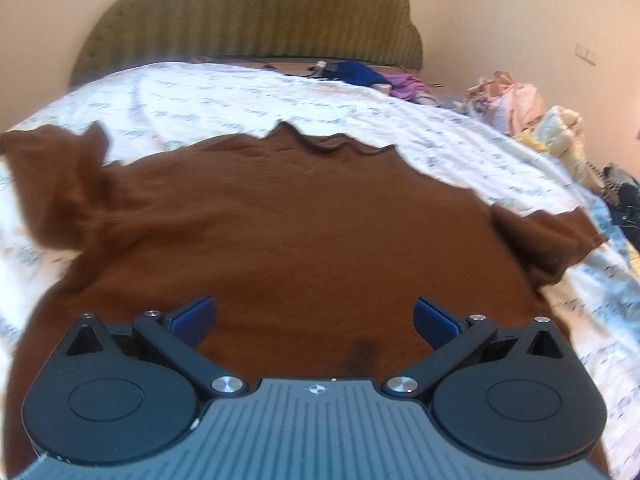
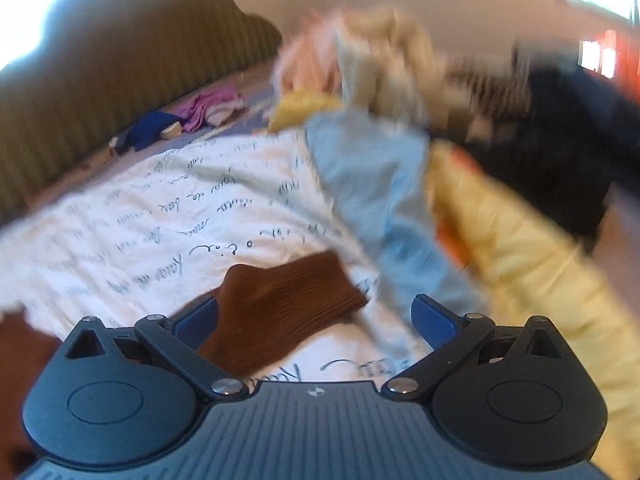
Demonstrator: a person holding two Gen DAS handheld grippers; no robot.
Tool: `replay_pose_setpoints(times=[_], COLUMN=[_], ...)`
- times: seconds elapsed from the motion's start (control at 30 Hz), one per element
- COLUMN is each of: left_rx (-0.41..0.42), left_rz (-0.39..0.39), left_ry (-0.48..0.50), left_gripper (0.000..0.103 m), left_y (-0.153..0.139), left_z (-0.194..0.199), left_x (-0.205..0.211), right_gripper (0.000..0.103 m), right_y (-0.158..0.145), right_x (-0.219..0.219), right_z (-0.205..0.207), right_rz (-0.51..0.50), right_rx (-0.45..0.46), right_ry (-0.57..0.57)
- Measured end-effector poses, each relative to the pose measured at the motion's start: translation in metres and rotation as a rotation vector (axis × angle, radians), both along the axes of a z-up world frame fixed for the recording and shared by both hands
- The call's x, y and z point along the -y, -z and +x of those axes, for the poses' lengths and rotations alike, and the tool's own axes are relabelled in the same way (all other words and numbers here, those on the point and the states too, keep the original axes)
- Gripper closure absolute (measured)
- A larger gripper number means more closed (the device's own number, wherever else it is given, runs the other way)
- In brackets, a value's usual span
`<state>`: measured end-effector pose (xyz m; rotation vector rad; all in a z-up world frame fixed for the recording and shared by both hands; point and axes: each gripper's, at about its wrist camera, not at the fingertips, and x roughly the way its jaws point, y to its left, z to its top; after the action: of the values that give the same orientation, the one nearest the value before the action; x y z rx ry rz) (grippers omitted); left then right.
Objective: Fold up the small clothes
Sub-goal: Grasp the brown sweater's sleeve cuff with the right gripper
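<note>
In the left wrist view, a brown T-shirt (image 1: 304, 216) lies spread across the middle of the frame on a bed covered by a white sheet with dark handwriting print (image 1: 248, 104). Its neckline sits near the top centre of the cloth. One sleeve (image 1: 56, 184) is rumpled at the left edge, the other (image 1: 560, 240) reaches toward the right. The left claw (image 1: 315, 320) is over the lower part of the shirt, its blue pads spread wide apart with nothing between them.

Along the top of that frame stands an olive ribbed headboard (image 1: 248, 12). Below it, in the upper right, lie a dark blue garment (image 1: 354, 72) and a purple one (image 1: 404, 84), and a pile of pink and pale clothes (image 1: 516, 104) sits further right.

The right wrist view is blurred. The right claw (image 2: 315, 320) is also spread open and empty; the shirt's brown sleeve (image 2: 280, 304) lies on the sheet (image 2: 132, 220) between its pads, nearer the left pad (image 2: 196, 320), and whether it touches it I cannot tell. A light blue cloth (image 2: 372, 184) and a yellow cloth (image 2: 520, 264) lie to the right.
</note>
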<state>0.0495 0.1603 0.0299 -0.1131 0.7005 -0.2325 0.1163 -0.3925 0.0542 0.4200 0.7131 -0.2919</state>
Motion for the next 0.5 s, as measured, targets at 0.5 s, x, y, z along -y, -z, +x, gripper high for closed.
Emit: replay_pose_setpoints(times=[0.5], left_rx=[0.033], left_rz=[0.15], left_ry=[0.023], left_gripper=[0.0], left_y=[0.033], left_z=[0.019], left_x=[0.052], right_gripper=[0.0], right_y=[0.02], right_x=[0.011], right_z=[0.015], right_rz=[0.196], right_rx=[0.12], right_ry=[0.024])
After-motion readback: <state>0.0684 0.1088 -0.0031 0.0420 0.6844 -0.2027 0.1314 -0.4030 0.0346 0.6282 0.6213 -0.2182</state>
